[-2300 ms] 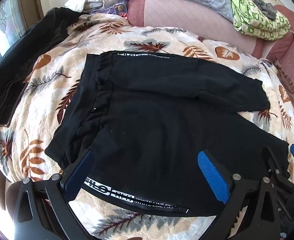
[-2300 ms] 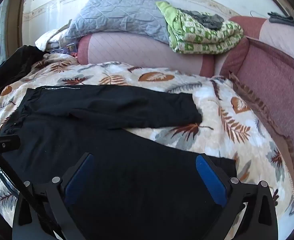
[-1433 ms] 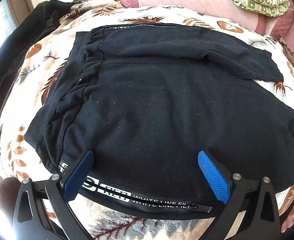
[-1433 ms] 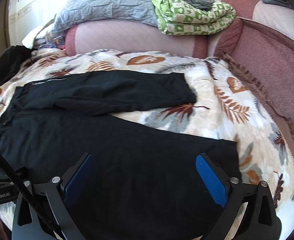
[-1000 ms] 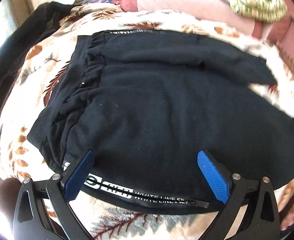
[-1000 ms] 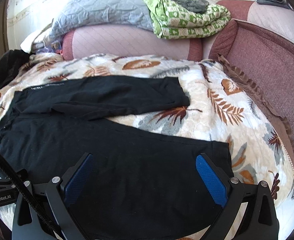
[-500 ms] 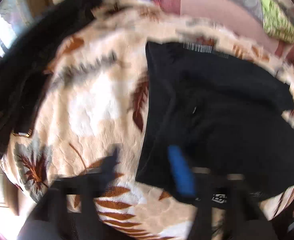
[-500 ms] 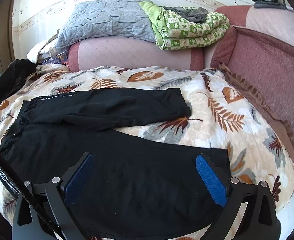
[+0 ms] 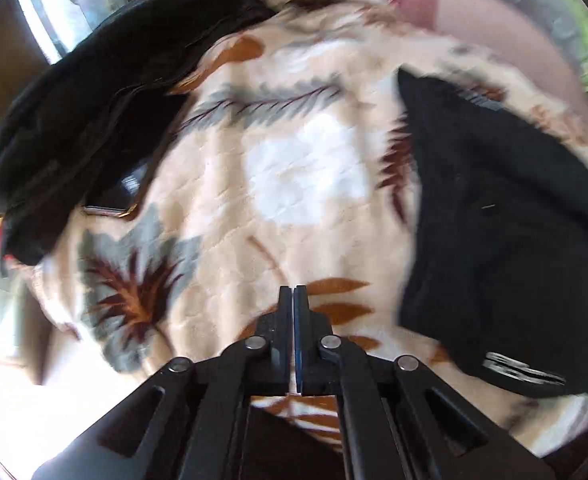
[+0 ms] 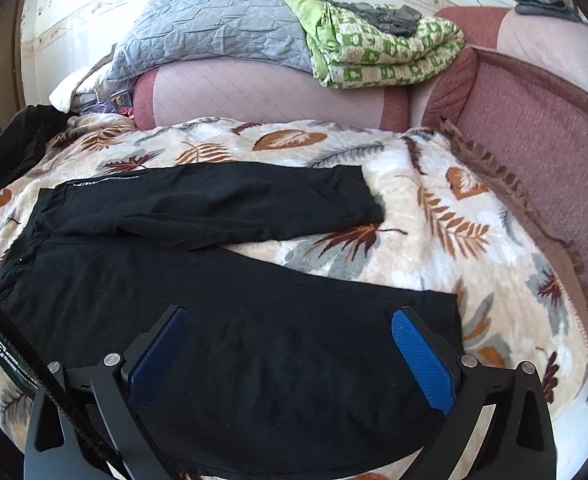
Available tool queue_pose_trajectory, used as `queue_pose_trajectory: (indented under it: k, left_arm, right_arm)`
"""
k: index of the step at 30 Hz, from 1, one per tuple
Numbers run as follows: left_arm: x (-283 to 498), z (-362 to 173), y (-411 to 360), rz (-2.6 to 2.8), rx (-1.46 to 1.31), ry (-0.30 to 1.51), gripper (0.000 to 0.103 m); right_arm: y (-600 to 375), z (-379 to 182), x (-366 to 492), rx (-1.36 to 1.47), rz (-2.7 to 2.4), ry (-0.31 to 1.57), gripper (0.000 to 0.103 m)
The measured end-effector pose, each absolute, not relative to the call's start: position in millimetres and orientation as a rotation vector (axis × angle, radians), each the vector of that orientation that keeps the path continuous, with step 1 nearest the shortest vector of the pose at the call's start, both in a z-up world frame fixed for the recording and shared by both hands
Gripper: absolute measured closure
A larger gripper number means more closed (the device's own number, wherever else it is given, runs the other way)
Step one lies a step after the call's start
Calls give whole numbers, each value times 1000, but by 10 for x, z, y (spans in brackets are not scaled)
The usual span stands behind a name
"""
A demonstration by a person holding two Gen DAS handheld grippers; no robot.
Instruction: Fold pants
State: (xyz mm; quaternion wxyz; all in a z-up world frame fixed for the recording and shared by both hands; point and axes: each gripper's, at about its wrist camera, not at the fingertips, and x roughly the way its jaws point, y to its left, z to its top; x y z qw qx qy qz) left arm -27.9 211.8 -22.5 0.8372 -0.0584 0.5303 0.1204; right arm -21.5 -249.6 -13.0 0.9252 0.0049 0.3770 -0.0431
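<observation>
Pants [image 10: 222, 320], black, lie spread flat on a leaf-patterned blanket [image 10: 434, 240] covering a bed, both legs pointing right. Left hand-held gripper [image 9: 293, 294] is clenched with nothing between its jaws, above bare blanket left of the waistband. Right hand-held gripper [image 10: 290, 344] is released, jaws wide over the nearer leg, not touching it.

Pants [image 10: 214, 280] lie on blanket [image 10: 434, 208], quilts [image 10: 334, 40] behind.
</observation>
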Motion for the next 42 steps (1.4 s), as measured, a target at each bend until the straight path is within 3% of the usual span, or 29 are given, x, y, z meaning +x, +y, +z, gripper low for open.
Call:
queue_pose_trajectory:
  k: [1,2,4,9,11,12,13,14,19,22,24,27,31,32,35,42]
  left_arm:
    - [-290,-195,2102,215,-134,1106,78]
    - [-283,-174,2067,190,-138,1096,47]
    - [-198,-115,1959,141,-140,1034,30]
    - [236,-294,1570,32,-72,1070,30]
    - [305,-472,1405,-15,-26,1151,67]
    - [265,-472,1317,3,17,1128,67]
    - [241,-447,1265,12,51,1123,77]
    - [212,-411,1237,50,90,1115,95]
    - [91,-303,1512,71,-53,1154,96]
    - [58,-359,1623,167,-40,1184,103]
    - [39,-393,1775,266,-30,1190,102]
    - [-75,-301,2048,231,-241,1155,98]
    - [-221,-46,2034,308,-234,1043,43]
    - [-244,2,1982,308,-235,1015,40]
    - [-241,126,1837,282,-222,983,38]
    - [-145,248,1440,237,-129,958,33]
  right_arm:
    - [-2493,-146,-202,16,-82,779,0]
    - [-2479,-167,-190,19,-76,787,0]
    - [-2431,-211,-164,17,-60,807,0]
    - [-2347,-221,-200,-18,-41,809,0]
    - [-2359,-209,-210,-22,-48,806,0]
    - [-2372,-204,-206,-19,-51,807,0]
    - [-2389,-206,-203,-15,-57,809,0]
    - [-2401,-208,-196,-13,-60,811,0]
    - [-2438,-242,-159,0,-62,826,0]
    - [-2448,-266,-145,10,-51,832,0]
    - [-2461,-284,-135,22,-43,839,0]
    - [-2478,-303,-132,28,-39,838,0]
    - [-2493,-405,-83,45,-31,886,0]
    - [-2503,-462,-58,60,-26,912,0]
    - [-2548,-671,-2,111,-19,1005,0]
    - [-2531,-704,-47,116,-38,963,0]
